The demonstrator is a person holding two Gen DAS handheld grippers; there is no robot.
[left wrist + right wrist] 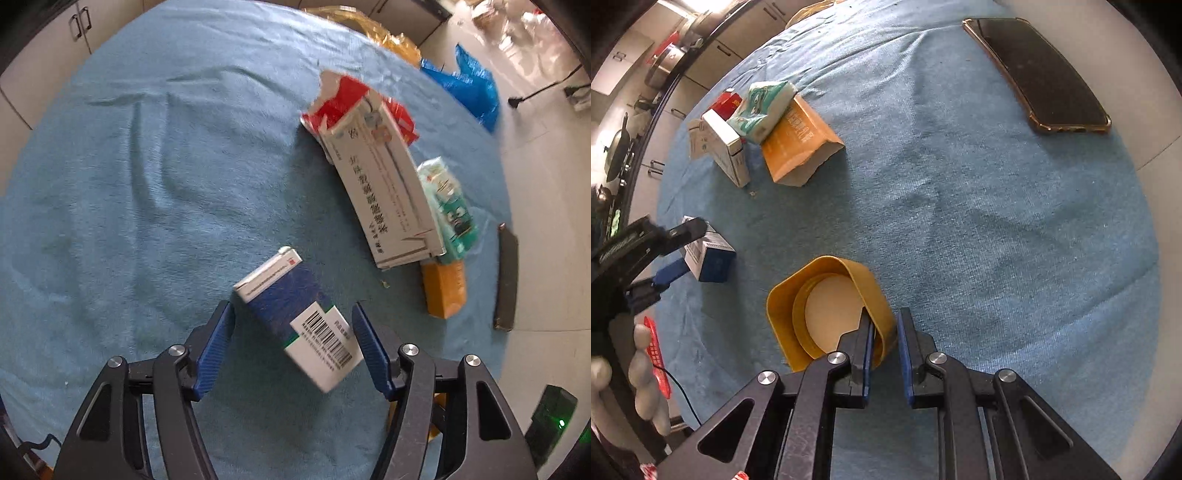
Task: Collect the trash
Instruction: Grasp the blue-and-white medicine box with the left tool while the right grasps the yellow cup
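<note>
1. A blue cloth covers the table.
2. My left claw stands wide around a blue-and-white box, pads not pressing; its barcode shows, the print blurred.
3. My right claw pinches the yellow bin by its wall.
4. The right view alone shows the whole phone; the piled cartons carry unreadable writing.

Both wrist cams look steeply down, close, sharing blue cloth (boxes too).

Teal-blue cloth, navy-and-white box with black barcode, mustard-yellow container, orange carton, black phone
</note>
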